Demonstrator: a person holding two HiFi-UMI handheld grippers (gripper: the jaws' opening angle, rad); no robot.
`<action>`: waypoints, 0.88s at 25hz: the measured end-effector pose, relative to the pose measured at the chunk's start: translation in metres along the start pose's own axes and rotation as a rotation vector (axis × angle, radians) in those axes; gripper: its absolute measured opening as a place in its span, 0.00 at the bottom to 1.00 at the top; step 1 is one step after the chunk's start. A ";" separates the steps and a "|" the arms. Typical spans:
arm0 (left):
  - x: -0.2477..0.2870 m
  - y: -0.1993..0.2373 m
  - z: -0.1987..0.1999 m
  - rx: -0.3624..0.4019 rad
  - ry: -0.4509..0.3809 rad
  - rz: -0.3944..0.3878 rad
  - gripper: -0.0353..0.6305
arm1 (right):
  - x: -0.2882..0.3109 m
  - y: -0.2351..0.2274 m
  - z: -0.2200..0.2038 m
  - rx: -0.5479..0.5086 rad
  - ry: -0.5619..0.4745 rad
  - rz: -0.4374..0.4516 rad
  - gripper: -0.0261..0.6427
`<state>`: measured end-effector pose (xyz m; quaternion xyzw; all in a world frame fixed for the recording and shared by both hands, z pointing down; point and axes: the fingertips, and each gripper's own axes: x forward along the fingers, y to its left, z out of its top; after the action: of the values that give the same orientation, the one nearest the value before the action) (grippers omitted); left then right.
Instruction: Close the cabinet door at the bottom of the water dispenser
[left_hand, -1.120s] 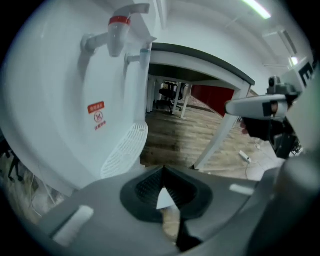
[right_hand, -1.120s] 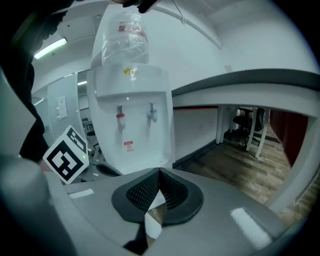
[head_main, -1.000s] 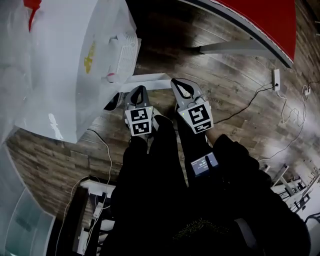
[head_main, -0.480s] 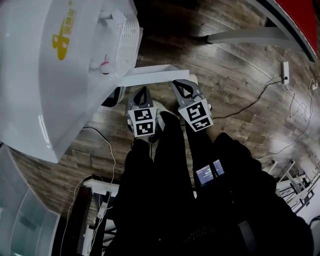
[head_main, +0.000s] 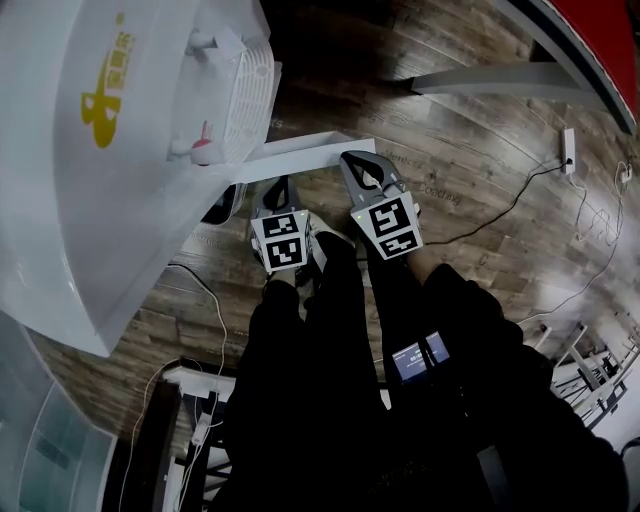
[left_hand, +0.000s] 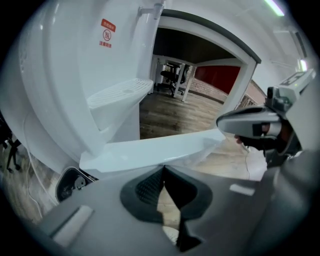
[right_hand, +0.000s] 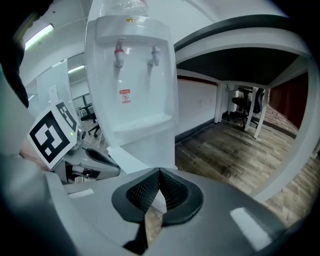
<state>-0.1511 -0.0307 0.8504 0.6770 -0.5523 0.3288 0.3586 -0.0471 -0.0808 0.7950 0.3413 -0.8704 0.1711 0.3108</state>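
White plastic fills the left of the scene: a water dispenser (head_main: 120, 200) stands on a wooden floor (head_main: 470, 130), seen from steeply above. The cabinet door (head_main: 300, 154) at its bottom stands open. It is swung out to the right and shows edge-on as a thin white slab. A person in dark sleeves (head_main: 300, 330) holds two grippers on the near side of the door.

The left gripper (head_main: 281, 184) has its jaws pressed together with nothing between them. Its tips are just beside the door's top edge, and I cannot tell whether they touch it. The right gripper (head_main: 358, 160) also has its jaws together and empty, and it sits near the door's free right end.

To close the door well, I judge that a flat push with the closed jaws near the free end, well away from the hinge, would serve best. The push should follow the door's arc towards the dispenser body until the door seats flush. Pressing on the thin top edge risks the jaws slipping off, and a hard shove could rock the dispenser.

The inside of the cabinet is hidden behind the door, so I cannot tell what it holds. The slotted drip tray (left_hand: 120, 92) below the red tap (right_hand: 118, 54) looks empty.
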 end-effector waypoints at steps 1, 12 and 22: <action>0.001 0.001 0.002 -0.012 -0.007 0.005 0.06 | 0.001 -0.001 0.004 0.004 -0.013 -0.005 0.04; 0.022 0.024 0.061 -0.016 -0.078 0.073 0.06 | 0.002 -0.025 0.053 0.106 -0.140 -0.038 0.04; 0.033 0.055 0.063 -0.199 -0.101 0.256 0.06 | 0.001 -0.043 0.053 0.121 -0.146 -0.053 0.04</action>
<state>-0.1963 -0.1083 0.8517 0.5779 -0.6811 0.2814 0.3506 -0.0399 -0.1384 0.7595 0.3938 -0.8696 0.1895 0.2296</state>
